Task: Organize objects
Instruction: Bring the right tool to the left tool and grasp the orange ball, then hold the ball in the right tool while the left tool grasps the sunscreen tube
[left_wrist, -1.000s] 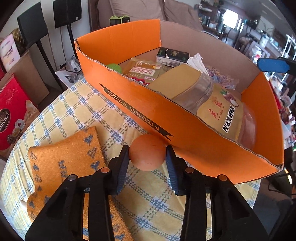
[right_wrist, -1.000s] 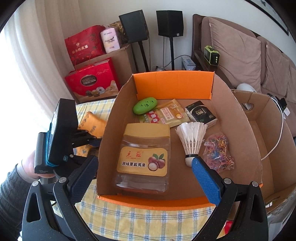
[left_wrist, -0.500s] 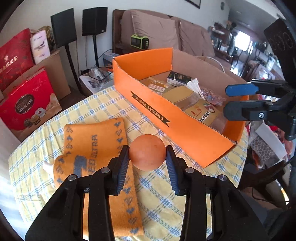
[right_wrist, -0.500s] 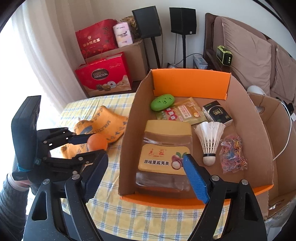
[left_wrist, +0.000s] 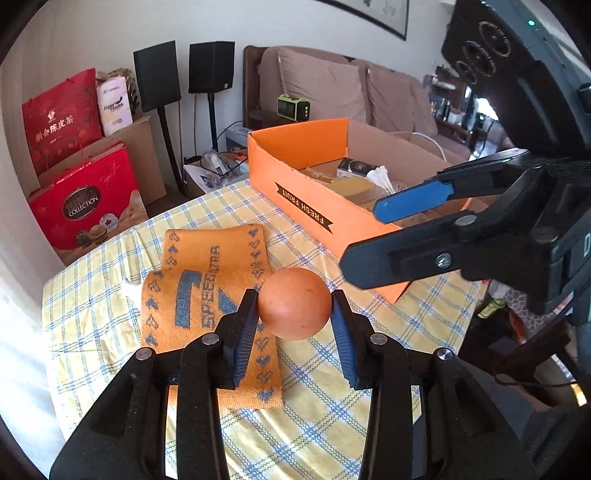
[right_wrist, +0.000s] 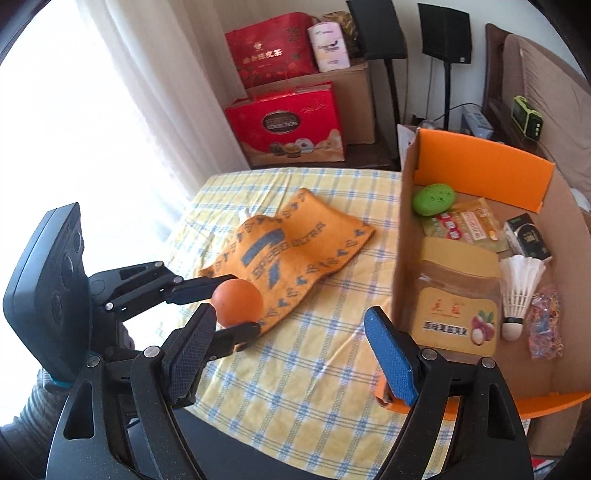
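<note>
My left gripper (left_wrist: 293, 314) is shut on an orange ball (left_wrist: 294, 303) and holds it above the near part of the checked tablecloth (left_wrist: 332, 424); the ball also shows in the right wrist view (right_wrist: 238, 302). An orange patterned towel (left_wrist: 207, 291) lies on the cloth under and left of the ball. The orange cardboard box (left_wrist: 303, 192) stands to the right and holds a snack jar (right_wrist: 456, 302), a shuttlecock (right_wrist: 519, 291), a green oval case (right_wrist: 434, 199) and packets. My right gripper (right_wrist: 291, 354) is open and empty, near the box's front left corner.
Red gift boxes (left_wrist: 81, 206) and cardboard cartons stand on the floor beyond the table's far left edge. Two black speakers on stands (left_wrist: 184, 70) and a brown sofa (left_wrist: 332, 88) are behind. A bag of coloured rubber bands (right_wrist: 546, 325) lies in the box.
My left gripper has drawn back and up from the box wall with the ball, over the towel. My right gripper has swung left from above the box to its front left corner.
</note>
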